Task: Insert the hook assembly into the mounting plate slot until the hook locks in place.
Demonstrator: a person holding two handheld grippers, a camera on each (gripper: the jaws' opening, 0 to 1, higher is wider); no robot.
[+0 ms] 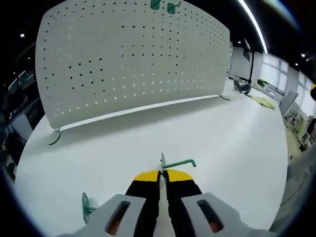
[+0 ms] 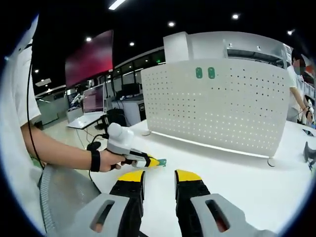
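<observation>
Green hook (image 1: 177,163) sits pinched at my left gripper (image 1: 162,174) tips, above the white table (image 1: 237,143), well short of the pegboard (image 1: 128,59). My right gripper (image 2: 160,174) hangs apart, holding nothing.

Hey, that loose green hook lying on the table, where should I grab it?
Loose green hook: likely grip its flat back plate from above with the open right gripper; the plate stands up off the table, offering flat faces.
</observation>
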